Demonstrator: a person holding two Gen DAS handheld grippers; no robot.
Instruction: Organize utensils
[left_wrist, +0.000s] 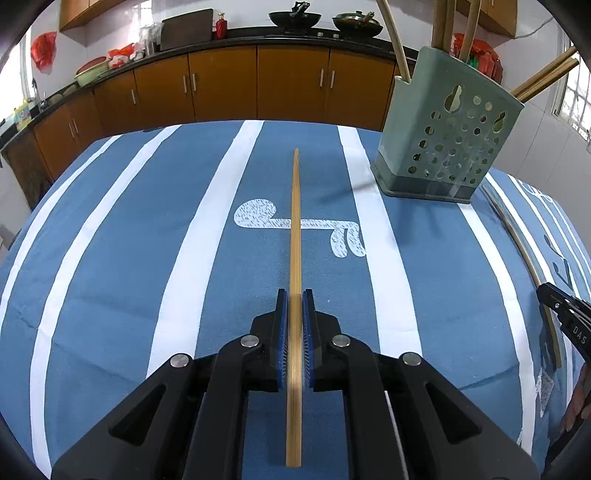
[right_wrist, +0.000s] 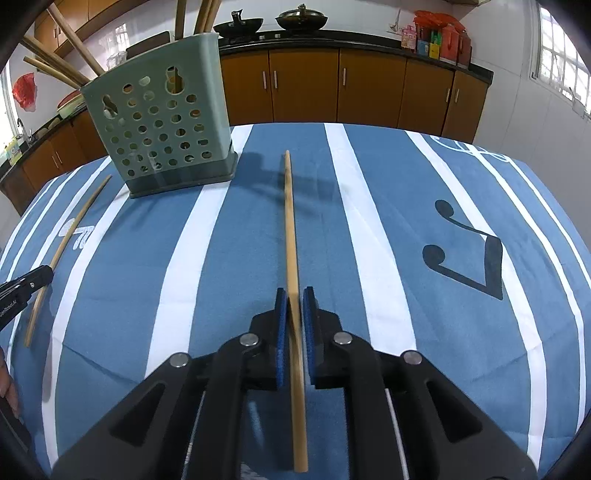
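Observation:
My left gripper (left_wrist: 295, 295) is shut on a bamboo chopstick (left_wrist: 295, 221) that points straight ahead over the blue striped tablecloth (left_wrist: 147, 258). My right gripper (right_wrist: 294, 293) is closed around a second bamboo chopstick (right_wrist: 290, 221), which lies slightly askew between the pads. A green perforated utensil holder (left_wrist: 447, 133) stands at the far right in the left wrist view and at the far left in the right wrist view (right_wrist: 162, 125); several wooden utensils stick out of it. Each gripper with its chopstick shows at the other view's edge, the right gripper (left_wrist: 565, 314) and the left gripper (right_wrist: 26, 288).
The table edge runs behind the holder. Beyond it stand orange kitchen cabinets (left_wrist: 258, 81) with woks (left_wrist: 295, 18) on the counter. A black music note (right_wrist: 469, 251) is printed on the cloth at the right.

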